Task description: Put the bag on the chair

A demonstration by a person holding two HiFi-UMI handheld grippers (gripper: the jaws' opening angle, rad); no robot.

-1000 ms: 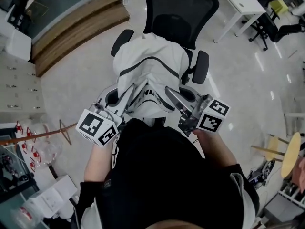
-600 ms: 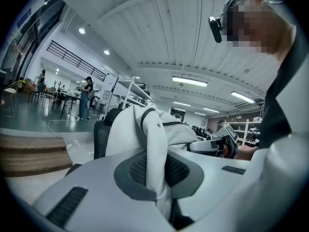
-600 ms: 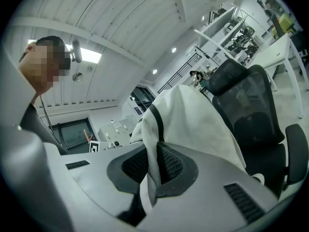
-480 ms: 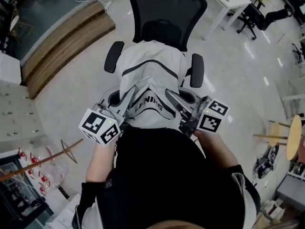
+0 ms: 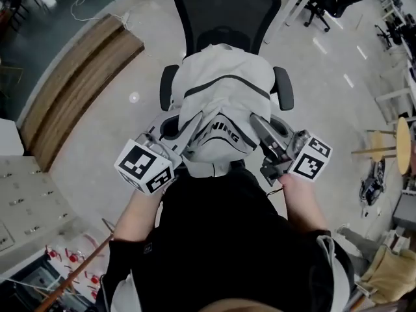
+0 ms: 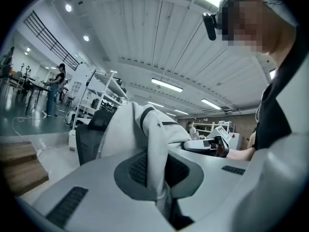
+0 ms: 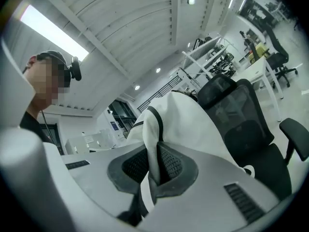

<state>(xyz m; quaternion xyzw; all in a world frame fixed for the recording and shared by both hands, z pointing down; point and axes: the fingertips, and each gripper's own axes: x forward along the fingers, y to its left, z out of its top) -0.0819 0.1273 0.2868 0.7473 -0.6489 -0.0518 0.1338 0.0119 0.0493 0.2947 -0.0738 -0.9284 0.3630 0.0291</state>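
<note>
Ceiling [image 6: 145, 42] over bag [image 6: 129, 134], gripper views only

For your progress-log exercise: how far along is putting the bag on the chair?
Done: the bag is gripped and hangs over the chair. In hand: the left tool and right tool both clamp its fabric. Left: set it down there and release.

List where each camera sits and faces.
Head view: on the head, steeply down on the bag, chair, left gripper, right gripper, own torso.
Left gripper view: along jaws shut on bag fabric, toward the chair; the person at right.
Right gripper view: along jaws shut on the bag; the person at left.
All share bag and chair.
</note>
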